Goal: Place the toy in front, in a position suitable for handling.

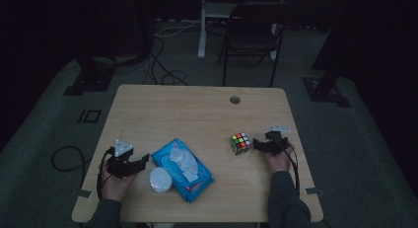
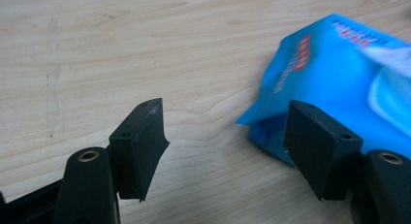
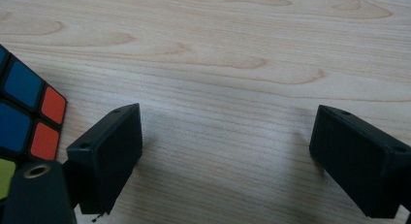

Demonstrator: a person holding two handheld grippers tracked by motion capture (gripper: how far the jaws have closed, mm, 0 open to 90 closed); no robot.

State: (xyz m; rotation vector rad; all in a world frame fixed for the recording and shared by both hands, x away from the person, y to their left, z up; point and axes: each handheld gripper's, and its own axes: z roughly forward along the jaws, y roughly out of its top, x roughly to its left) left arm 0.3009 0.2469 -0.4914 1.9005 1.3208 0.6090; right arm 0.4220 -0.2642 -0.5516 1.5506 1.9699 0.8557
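Observation:
A blue pack of wet wipes (image 1: 182,170) lies on the wooden table (image 1: 197,114), with a white sheet sticking out of its top. My left gripper (image 1: 140,161) rests just left of it, open, jaws empty. In the left gripper view the pack's corner (image 2: 320,83) reaches in beside the right jaw of the left gripper (image 2: 225,141). A scrambled puzzle cube (image 1: 240,143) stands right of centre. My right gripper (image 1: 257,144) sits beside it, open and empty. The right gripper view has the cube (image 3: 26,112) at its left edge, outside the right gripper (image 3: 228,156).
A round white lid (image 1: 160,179) lies by the pack's near-left side. The table has a cable hole (image 1: 234,99) near its far edge. A dark chair (image 1: 251,35) and cables on the floor stand beyond the table.

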